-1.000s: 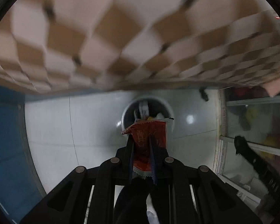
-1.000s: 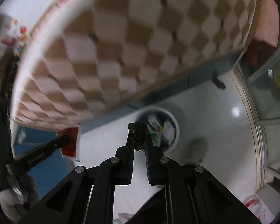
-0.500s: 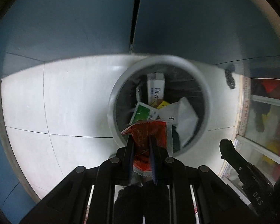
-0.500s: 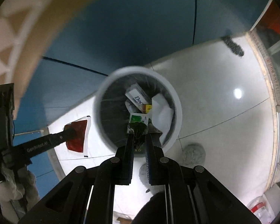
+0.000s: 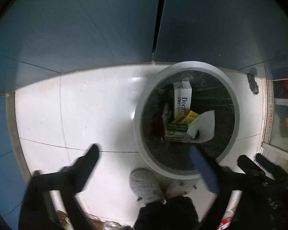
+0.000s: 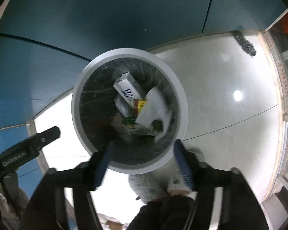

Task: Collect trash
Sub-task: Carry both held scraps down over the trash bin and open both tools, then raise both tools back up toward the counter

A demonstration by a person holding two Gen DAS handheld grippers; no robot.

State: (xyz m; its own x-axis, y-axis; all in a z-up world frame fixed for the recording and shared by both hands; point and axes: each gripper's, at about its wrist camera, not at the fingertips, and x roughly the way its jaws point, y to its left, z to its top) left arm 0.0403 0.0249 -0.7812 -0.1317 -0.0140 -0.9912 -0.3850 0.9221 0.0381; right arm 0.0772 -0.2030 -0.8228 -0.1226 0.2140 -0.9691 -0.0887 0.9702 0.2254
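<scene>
The bin (image 6: pixel 182 103) stands on the white floor (image 5: pixel 98 115) against a blue wall (image 6: pixel 105 19). The left gripper (image 5: pixel 146 153) and the right gripper (image 6: pixel 142 149) both hang over its near rim, fingers spread wide and holding nothing. Inside the bin lie a white box (image 6: pixel 128 91), a green carton (image 5: pixel 176 132) and white paper (image 6: pixel 153 107). Grey slippers (image 5: pixel 144 186) show just beside the bin.

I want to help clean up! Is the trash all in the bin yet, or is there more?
Done: the trash bin holds a white toothpaste box, a green carton and white paper. In hand: nothing; the left gripper and right gripper are both open above the bin. Left: these views show no loose trash on the floor, but little else.
</scene>
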